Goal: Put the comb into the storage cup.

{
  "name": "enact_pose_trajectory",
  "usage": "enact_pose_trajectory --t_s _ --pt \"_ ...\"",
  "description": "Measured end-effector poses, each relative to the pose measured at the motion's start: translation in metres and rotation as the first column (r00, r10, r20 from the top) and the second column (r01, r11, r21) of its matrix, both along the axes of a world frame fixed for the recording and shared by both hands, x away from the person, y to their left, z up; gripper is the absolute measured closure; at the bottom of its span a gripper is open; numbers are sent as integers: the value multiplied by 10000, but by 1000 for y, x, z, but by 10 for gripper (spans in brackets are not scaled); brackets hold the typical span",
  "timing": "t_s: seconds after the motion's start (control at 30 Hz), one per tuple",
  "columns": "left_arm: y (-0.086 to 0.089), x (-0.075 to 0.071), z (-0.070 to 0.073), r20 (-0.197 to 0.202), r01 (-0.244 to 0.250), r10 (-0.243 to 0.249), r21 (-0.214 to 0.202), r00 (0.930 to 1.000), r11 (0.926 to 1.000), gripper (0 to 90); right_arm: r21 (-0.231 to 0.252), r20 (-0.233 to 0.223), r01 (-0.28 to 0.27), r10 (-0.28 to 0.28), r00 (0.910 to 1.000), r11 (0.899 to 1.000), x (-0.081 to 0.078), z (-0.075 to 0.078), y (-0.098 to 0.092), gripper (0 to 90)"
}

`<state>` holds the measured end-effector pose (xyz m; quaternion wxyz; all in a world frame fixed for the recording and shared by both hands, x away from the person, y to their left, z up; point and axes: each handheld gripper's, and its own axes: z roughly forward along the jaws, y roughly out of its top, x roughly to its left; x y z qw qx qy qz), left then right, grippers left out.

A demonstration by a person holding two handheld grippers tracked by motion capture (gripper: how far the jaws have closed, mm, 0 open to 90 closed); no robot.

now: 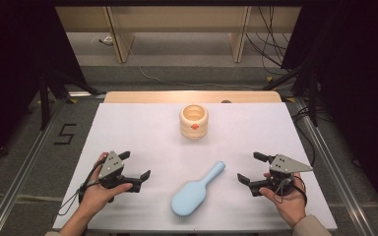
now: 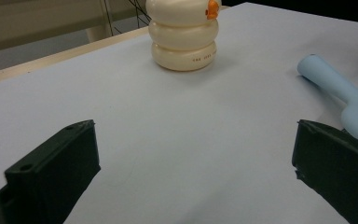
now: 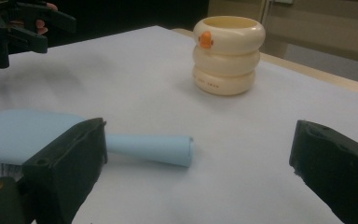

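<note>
Centrally on the white-covered desk (image 1: 142, 132) lies a pale blue plastic hairbrush (image 1: 197, 191), bristles down, its rounded handle pointing away from the person toward a cream-coloured holder shaped like three stacked rings with a small orange mark on its side (image 1: 194, 121). That holder stands upright, well apart from the hairbrush, close to the far edge of the desk. To the left of the hairbrush, the left hand-held gripper (image 1: 137, 165) hovers with its two black jaws spread wide and nothing between them; its jaws point roughly toward the holder. To the right of the hairbrush, the right hand-held gripper (image 1: 252, 168) is likewise spread wide and holds nothing, its jaws turned toward the brush handle. In the left gripper view the hairbrush (image 2: 349, 102) sits just beyond the right-hand jaw, and the holder (image 2: 184, 35) rises farther off. In the right gripper view the handle (image 3: 151, 149) of the hairbrush lies between the open jaws but farther out, untouched, with the holder (image 3: 227, 53) beyond it.
</note>
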<state>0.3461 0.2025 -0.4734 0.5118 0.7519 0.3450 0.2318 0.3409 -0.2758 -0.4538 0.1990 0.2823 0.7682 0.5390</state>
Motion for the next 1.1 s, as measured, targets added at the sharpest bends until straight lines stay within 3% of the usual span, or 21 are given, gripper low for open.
enact_pose_trajectory --t_s 0.4,0.47,0.5,0.67,0.7,0.73,0.8,0.83,0.9,1.0,1.07,1.1 --pt "0 -1 0 18 -8 8 -13 10000 10000 5 -13 97 -79 79 9999 10000 0 2 4 78" --pt "0 -1 0 16 -25 25 -17 10000 10000 6 78 135 -258 257 9996 9996 2 6 7 167" --pt "0 -1 0 16 -25 25 -17 10000 10000 6 78 135 -258 257 9996 9996 2 6 7 167" --pt "-2 0 0 -9 -24 24 -25 10000 10000 8 -583 92 -454 460 9989 9973 10 14 25 431" --pt "-2 0 0 -9 -24 24 -25 10000 10000 8 -583 92 -454 460 9989 9973 10 14 25 431" --pt "-2 0 -1 -17 -18 18 -34 10000 10000 9 -1100 54 -516 525 9986 9926 13 16 33 547" --pt "-2 0 -1 -18 -35 35 -48 10000 10000 10 -1755 -87 -635 629 9980 9824 18 19 39 655" --pt "-2 0 -1 -18 -35 35 -48 10000 10000 10 -1755 -87 -635 629 9980 9824 18 19 39 655" --pt "-2 0 -1 -24 -41 41 -58 10000 10000 11 -2295 -628 -887 762 9951 9693 29 23 50 734" --pt "-2 0 -1 -23 -9 8 -65 10000 10000 12 -3112 -657 -1026 863 9941 9448 41 26 61 759" --pt "-2 0 -1 -36 -14 14 -76 10000 10000 12 -3034 -906 -1234 1003 9908 9448 49 26 68 773" --pt "-2 0 -1 -36 -14 14 -76 10000 10000 12 -3104 -792 -1158 957 9923 9435 53 26 70 799"
